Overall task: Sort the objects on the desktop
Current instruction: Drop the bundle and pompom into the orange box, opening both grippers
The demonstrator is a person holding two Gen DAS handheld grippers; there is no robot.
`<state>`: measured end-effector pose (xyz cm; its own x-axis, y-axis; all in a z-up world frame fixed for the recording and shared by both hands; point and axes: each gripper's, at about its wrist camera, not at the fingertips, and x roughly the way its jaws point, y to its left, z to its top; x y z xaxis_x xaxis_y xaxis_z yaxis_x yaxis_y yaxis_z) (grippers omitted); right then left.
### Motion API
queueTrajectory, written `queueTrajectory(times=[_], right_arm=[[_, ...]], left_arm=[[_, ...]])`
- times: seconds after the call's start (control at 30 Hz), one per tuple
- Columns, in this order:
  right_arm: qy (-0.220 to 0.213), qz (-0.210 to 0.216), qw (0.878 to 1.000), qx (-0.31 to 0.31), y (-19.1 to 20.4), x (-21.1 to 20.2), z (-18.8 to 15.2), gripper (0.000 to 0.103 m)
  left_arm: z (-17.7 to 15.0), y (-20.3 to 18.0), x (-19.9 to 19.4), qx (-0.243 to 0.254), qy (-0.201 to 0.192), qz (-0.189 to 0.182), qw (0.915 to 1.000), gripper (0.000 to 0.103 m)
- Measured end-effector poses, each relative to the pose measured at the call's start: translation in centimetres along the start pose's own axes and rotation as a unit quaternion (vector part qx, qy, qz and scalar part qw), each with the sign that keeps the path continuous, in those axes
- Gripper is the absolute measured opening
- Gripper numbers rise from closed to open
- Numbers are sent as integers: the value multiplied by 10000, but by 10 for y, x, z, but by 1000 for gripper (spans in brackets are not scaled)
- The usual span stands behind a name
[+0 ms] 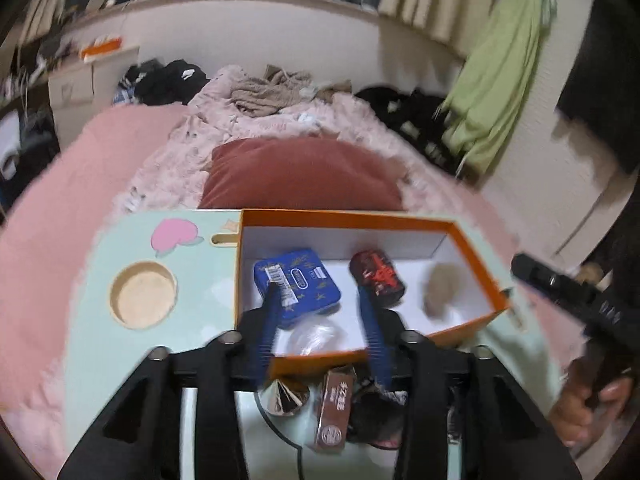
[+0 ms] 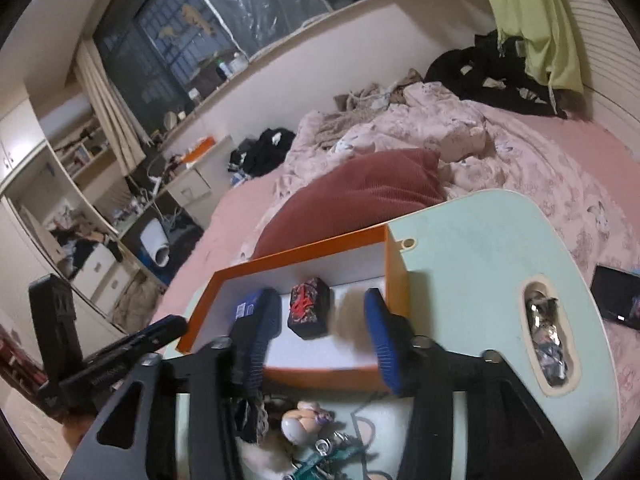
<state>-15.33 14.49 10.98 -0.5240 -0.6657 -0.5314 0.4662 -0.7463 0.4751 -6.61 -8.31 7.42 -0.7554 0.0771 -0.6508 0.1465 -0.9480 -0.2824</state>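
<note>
Partly sorted. Orange box (image 1: 476,248) on tabletop (image 1: 92,328) holds: blue tin (image 1: 308,280), dark red tin (image 1: 378,276), blurred brownish item (image 1: 442,290), clear wrapper (image 1: 314,338). Unsorted, near edge: brown carton (image 1: 336,412), metallic cone (image 1: 284,396), trinkets (image 2: 304,424). Left tongs (image 1: 320,312) and right tongs (image 2: 320,320) both spread, empty.

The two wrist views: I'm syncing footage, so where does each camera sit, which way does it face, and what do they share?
Left wrist: rides the left gripper, looks down into the orange box toward the bed; the person's hand shows at right.
Right wrist: rides the right gripper, faces the orange box from its right end.
Shared: box, blue tin, red-black box, maroon pillow.
</note>
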Motion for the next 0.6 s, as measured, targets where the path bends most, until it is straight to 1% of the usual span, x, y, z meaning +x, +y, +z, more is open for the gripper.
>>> queueTrajectory(times=[0.03,0.07,0.13,0.17,0.2,0.27,0.3,0.4,0.43,0.47,0.5,0.53,0.57,0.6], right_arm=[[-73,-45,10000,-2,-2,-7,-3,59],[-127,-69,9999,-36,-2,-14,-6,60],[-153,-104,9997,-181,0,-28,-16,68],[-127,-197,9993,-283,2,-34,-24,80],[-100,-306,9987,-397,5,-39,-33,87],[17,-495,9960,-738,11,-46,-58,87],[182,-662,9929,-971,15,-46,-75,87],[492,-1051,9831,-1413,23,-40,-110,87],[578,-1166,9787,-1589,26,-37,-123,88],[652,-1248,9751,-1712,27,-33,-132,90],[764,-1325,9708,-1851,28,-28,-141,93],[939,-1403,9647,-2020,28,-19,-150,95],[1000,-1449,9608,-2141,28,-15,-155,103],[952,-1439,9609,-2165,25,-15,-157,103]], left_arm=[[-4,5,-6,-87,-65,-42,9999,60],[-10,11,-14,-125,-120,-24,9998,61],[-21,14,-21,-50,-88,106,9999,61],[-29,15,-25,6,-27,191,9998,64],[-37,15,-25,68,133,292,9995,66],[-55,12,-23,234,576,457,9970,68],[-67,9,-22,334,709,441,9959,68],[-97,2,-17,529,991,450,9927,68],[-106,-1,-13,619,1072,539,9908,68],[-110,-4,-10,692,1119,591,9895,68],[-114,-7,-6,810,1151,672,9878,70],[-117,-11,-6,956,1069,813,9863,74],[-118,-13,-5,987,1030,857,9861,83],[-121,-13,-3,950,1017,847,9866,86]])
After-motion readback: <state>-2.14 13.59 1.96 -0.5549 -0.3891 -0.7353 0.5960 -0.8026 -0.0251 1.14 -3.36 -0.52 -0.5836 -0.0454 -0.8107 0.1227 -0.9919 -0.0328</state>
